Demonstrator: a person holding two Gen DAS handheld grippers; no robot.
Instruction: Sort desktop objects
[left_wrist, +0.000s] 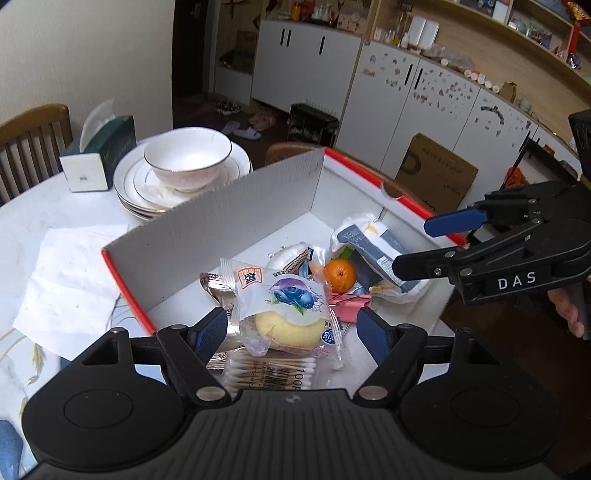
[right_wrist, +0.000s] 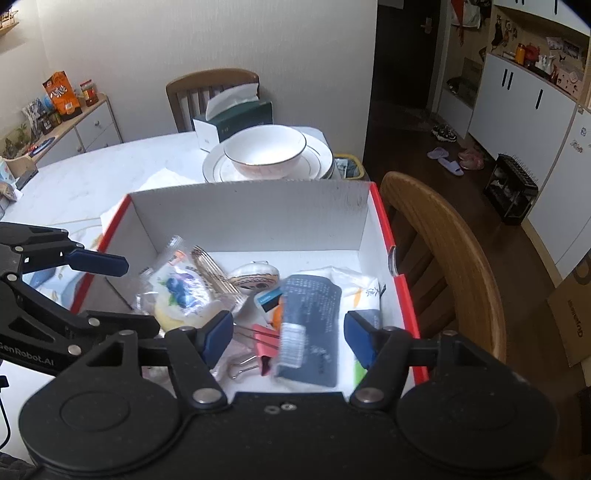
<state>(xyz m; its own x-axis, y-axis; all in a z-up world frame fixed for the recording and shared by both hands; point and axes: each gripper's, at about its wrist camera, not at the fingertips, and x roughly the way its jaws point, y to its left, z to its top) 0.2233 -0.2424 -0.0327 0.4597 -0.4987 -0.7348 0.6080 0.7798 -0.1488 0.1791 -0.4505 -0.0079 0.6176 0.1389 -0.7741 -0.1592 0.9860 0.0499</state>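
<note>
A white cardboard box with a red rim (left_wrist: 125, 280) (right_wrist: 402, 291) holds a blueberry bread packet (left_wrist: 288, 299) (right_wrist: 181, 291), a small orange (left_wrist: 340, 274), a pack of cotton swabs (left_wrist: 273, 373), pink binder clips (left_wrist: 347, 308) (right_wrist: 266, 341) and a dark blue and white tissue pack (left_wrist: 373, 251) (right_wrist: 317, 317). My left gripper (left_wrist: 291, 332) (right_wrist: 136, 295) hovers open over the bread packet, its pads clear of it. My right gripper (right_wrist: 290, 336) (left_wrist: 424, 245) stands open above the tissue pack, which looks blurred, with gaps on both sides.
Behind the box stands a bowl (left_wrist: 188, 157) on stacked plates (right_wrist: 317, 162), with a green tissue box (left_wrist: 99, 155) beside them. A white paper sheet (left_wrist: 70, 280) lies left of the box. Wooden chairs (right_wrist: 454, 258) flank the marble table (right_wrist: 92, 173).
</note>
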